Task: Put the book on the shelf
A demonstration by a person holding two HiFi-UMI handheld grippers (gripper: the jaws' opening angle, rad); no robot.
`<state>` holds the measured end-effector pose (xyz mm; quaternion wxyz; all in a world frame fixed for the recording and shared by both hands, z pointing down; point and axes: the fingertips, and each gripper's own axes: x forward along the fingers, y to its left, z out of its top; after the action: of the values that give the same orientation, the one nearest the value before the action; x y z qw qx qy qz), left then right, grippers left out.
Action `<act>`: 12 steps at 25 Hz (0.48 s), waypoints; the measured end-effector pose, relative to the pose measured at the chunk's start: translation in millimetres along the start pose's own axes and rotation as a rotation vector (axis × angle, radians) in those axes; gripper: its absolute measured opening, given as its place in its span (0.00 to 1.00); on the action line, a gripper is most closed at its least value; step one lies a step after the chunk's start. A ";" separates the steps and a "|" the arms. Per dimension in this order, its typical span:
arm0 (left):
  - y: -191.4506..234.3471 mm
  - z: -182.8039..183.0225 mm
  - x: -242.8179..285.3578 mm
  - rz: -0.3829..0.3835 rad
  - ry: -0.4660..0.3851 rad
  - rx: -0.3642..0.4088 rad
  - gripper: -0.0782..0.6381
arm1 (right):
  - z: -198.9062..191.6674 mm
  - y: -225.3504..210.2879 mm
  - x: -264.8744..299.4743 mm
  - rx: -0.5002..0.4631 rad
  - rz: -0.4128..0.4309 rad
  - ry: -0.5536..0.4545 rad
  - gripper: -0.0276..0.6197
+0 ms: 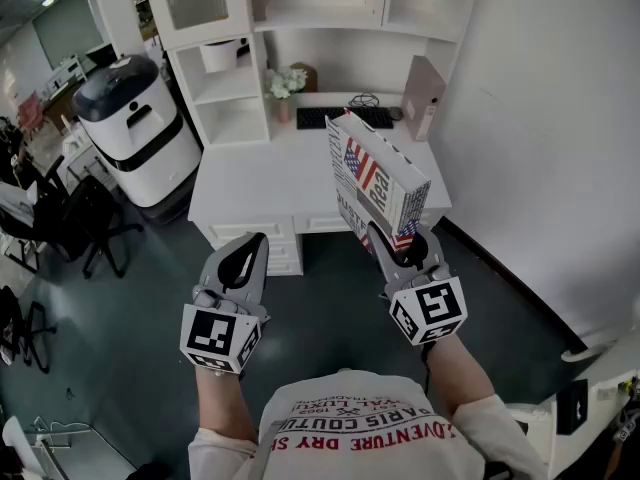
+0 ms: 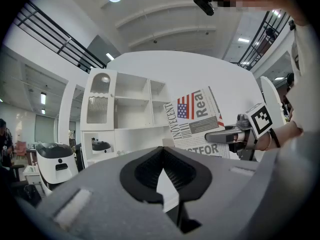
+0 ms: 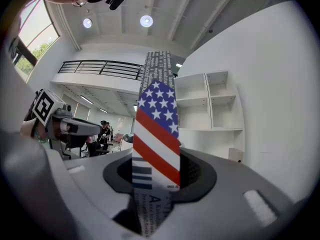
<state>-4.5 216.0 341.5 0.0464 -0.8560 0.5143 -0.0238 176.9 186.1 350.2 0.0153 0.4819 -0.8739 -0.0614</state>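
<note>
1. Closest in on my right gripper view is the right gripper [image 3: 159, 173] itself. Its jaws are clamped on the lower end of the book [image 3: 156, 134], pads pressing both covers, the spine facing the lens.
2. From the head view I read the book [image 1: 378, 173] as standing up out of the right gripper [image 1: 403, 240]. It is tilted, in the air over the front right corner of the desk [image 1: 250, 183], not touching it. Its cover shows a stars-and-stripes flag over newsprint lettering.
3. The left gripper [image 1: 245, 253] hangs in front of the desk, left of the book and apart from it. On the left gripper view I see its jaws [image 2: 162, 151] closed tip to tip with nothing between them. The book [image 2: 197, 121] and right gripper [image 2: 235, 134] show beyond, to the right.
4. The shelf [image 1: 320, 20] sits on the back of the desk, white, with open compartments.
5. On the desk, at the back: a keyboard [image 1: 330, 118], flowers [image 1: 285, 83] to its left, and a binder [image 1: 425, 93] upright at the right end.
6. A white machine [image 1: 135, 128] with a dark top stands left of the desk, and dark chairs [image 1: 90, 228] lie further left.
7. A white wall [image 1: 540, 118] runs along the desk's right side, and a dark floor [image 1: 330, 288] lies in front of the desk.
8. The person's printed shirt [image 1: 360, 428] fills the bottom edge.
</note>
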 end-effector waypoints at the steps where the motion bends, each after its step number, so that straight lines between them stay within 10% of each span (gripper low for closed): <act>1: 2.7 0.1 -2.5 -0.001 -0.001 -0.001 0.12 | -0.2 2.9 0.9 -0.003 -0.004 0.003 0.27; 12: 44.8 -12.8 -24.3 -0.005 0.002 -0.022 0.12 | -8.2 33.0 26.1 -0.026 -0.075 0.039 0.27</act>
<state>-56.4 215.8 349.7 0.0366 -0.8577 0.5125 -0.0190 135.8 180.7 361.6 0.0361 0.5151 -0.8540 -0.0640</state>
